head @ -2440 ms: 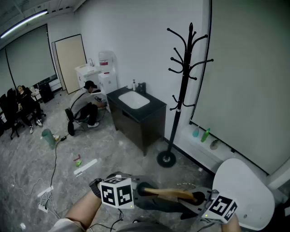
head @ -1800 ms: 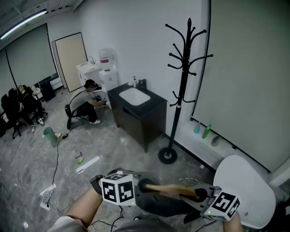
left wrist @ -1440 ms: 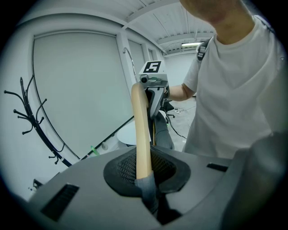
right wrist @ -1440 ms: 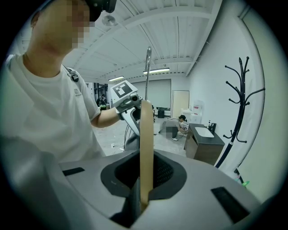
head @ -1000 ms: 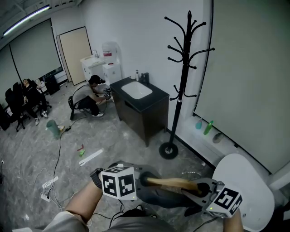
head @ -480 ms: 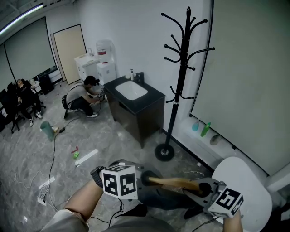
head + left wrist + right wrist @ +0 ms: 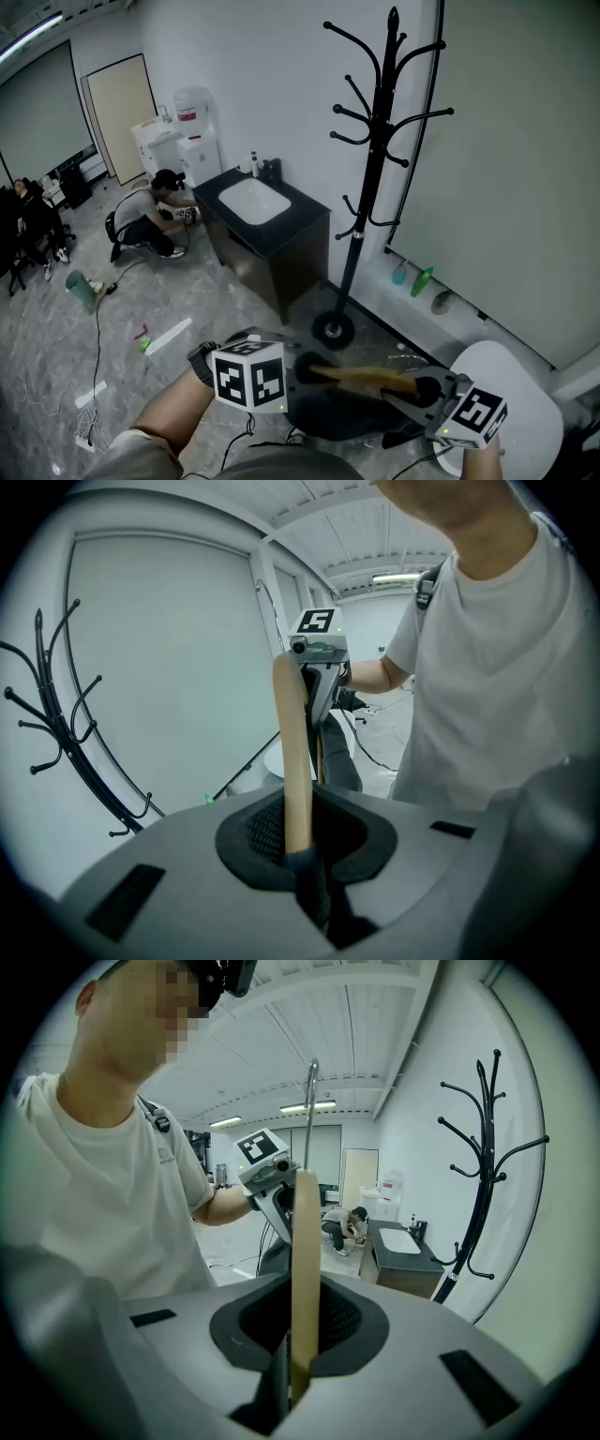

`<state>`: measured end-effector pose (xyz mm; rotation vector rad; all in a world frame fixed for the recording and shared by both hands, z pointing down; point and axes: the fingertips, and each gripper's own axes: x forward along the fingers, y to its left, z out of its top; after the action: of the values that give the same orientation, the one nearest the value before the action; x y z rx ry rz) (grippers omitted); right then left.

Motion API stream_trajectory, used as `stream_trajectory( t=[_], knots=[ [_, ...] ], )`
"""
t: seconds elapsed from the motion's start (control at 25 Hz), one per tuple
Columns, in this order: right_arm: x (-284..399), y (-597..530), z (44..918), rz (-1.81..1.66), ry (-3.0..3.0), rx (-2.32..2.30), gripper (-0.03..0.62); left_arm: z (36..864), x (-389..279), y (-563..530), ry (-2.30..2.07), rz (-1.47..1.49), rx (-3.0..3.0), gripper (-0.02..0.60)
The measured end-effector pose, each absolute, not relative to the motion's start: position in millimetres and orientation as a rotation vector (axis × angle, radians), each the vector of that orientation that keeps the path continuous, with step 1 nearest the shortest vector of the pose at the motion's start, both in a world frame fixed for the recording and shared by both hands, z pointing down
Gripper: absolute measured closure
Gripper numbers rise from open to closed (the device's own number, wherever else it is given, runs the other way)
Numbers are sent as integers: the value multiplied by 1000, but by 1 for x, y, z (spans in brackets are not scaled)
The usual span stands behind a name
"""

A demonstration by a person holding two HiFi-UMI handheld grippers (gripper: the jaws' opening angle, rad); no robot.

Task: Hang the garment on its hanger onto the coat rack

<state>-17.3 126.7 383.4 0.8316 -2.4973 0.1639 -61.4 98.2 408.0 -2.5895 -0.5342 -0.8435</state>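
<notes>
Your coat rack (image 7: 375, 159) stands at 12, its upper hooks bare, with wall close behind. A black sink cabinet (image 7: 272, 239) crowds its 10 o'clock side and a white round top (image 7: 511, 394) sits at 4. The floor (image 7: 234, 328) from the hanger (image 7: 361, 376) to the rack base is open.

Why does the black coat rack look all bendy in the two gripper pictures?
Head view: the coat rack stands nearly straight. Left gripper view: it curves like a bow near the dark round edge, since the wide-angle lens bends things there. Right gripper view: it bows too, less strongly.
</notes>
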Motion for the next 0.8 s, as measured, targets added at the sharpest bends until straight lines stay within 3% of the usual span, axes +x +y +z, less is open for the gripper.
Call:
stream_trajectory(
  t=[0.44,0.8],
  knots=[
    [12,23,383,137,-2492,807,554,408,-31,-6,-529,-829,-2591,548],
    [91,-81,394,117,-2503,707,554,420,46,-106,-485,-856,-2654,548]
  ],
)
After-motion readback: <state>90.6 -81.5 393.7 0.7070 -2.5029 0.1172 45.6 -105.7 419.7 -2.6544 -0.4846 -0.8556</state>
